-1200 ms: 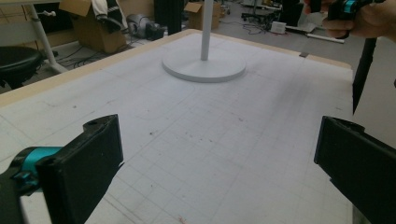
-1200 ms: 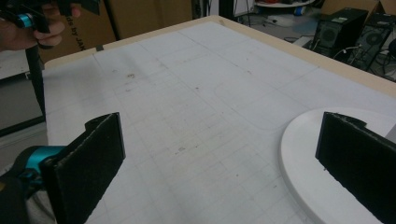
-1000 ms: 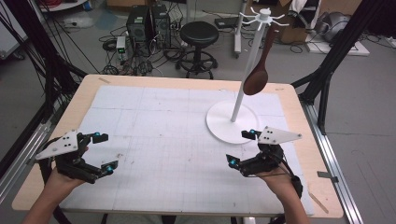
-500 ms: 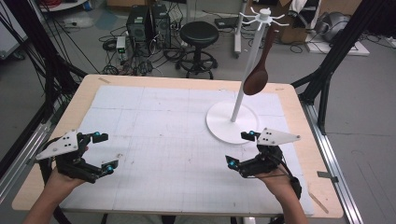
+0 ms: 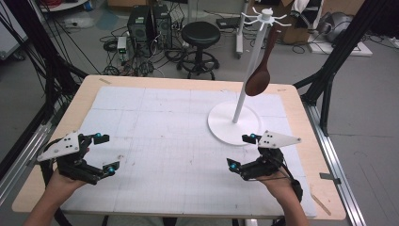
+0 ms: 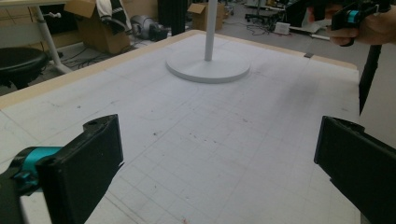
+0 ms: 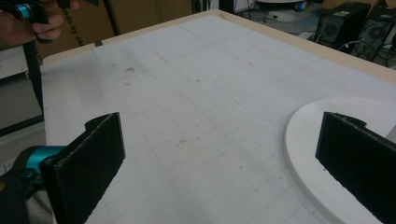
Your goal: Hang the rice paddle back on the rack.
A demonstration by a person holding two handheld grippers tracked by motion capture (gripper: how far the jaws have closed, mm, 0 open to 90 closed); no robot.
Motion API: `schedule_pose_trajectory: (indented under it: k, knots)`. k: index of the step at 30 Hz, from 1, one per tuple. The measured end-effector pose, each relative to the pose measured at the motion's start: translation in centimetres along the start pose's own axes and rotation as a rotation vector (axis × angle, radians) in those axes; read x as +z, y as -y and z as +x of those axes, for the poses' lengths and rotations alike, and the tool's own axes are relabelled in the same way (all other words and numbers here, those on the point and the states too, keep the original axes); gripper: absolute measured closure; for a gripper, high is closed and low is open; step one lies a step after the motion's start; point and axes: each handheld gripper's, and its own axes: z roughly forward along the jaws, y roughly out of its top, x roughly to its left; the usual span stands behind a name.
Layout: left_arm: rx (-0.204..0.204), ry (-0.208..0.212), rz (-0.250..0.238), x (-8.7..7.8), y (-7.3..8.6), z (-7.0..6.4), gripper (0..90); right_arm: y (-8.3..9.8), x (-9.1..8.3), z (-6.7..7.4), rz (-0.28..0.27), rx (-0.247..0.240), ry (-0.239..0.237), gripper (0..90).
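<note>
On far right of surface: wooden spoon hangs from white stand | light, stiff, smooth; likely grip mid-handle | left tongs, right tongs both apart, empty, near edge

The cardboard box bears a partly cut-off print (something like "ds by JW"), nothing else legible.
</note>
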Motion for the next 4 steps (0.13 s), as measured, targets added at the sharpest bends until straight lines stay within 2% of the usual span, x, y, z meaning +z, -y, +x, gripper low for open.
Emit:
schedule_pose_trajectory:
  k: [4]
  knots:
    - [-0.002,0.0,0.004,0.07,0.1,0.05,1.7,0.12,0.11,-0.03,0.005,0.004,-0.002,0.1]
